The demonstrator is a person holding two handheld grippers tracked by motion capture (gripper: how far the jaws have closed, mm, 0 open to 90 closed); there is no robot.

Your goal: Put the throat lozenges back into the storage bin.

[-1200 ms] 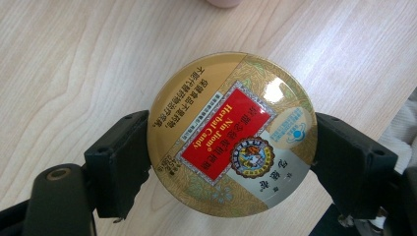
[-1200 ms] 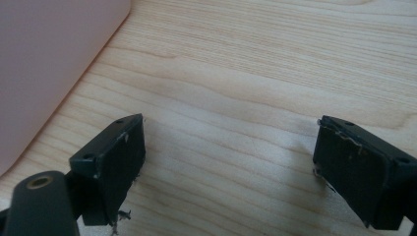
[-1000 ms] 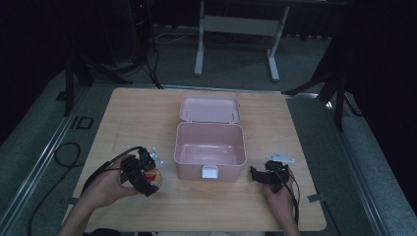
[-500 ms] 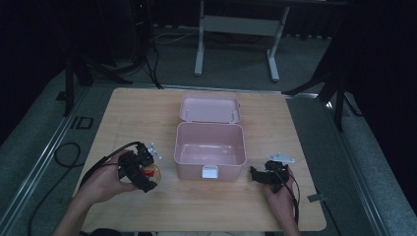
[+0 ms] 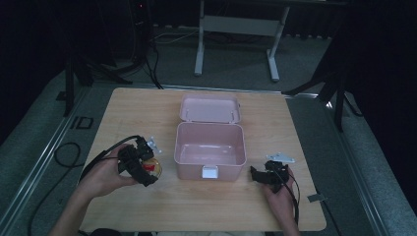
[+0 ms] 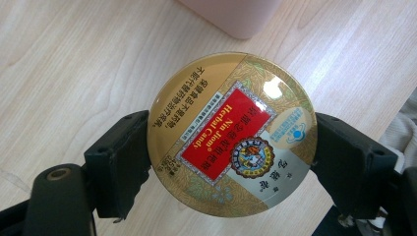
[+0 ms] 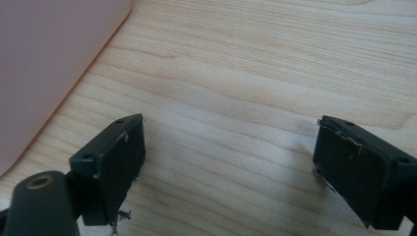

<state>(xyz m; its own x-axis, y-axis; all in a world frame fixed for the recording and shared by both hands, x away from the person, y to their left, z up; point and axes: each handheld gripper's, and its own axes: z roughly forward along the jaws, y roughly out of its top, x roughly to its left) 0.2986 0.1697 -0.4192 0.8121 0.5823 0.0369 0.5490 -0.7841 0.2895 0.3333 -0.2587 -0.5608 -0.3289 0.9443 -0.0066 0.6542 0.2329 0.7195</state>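
A round gold candy tin with a red "Herbal Candy" label sits between the jaws of my left gripper, whose pads press on its rim from both sides. From above, that left gripper is just left of the pink box, with the tin showing red and gold at its tip. The box stands open, its lid tipped back and its inside bare. My right gripper rests open over bare wood, the box's pink wall at its left. From above, the right gripper lies right of the box's front corner.
The wooden table ends close behind both hands at the near edge. A black cable loops off the table's left side. A small grey tag lies near the right front corner. A white desk frame stands beyond the far edge.
My left gripper with the tin has shifted slightly and tilted beside the box. The right gripper has stayed where it was.
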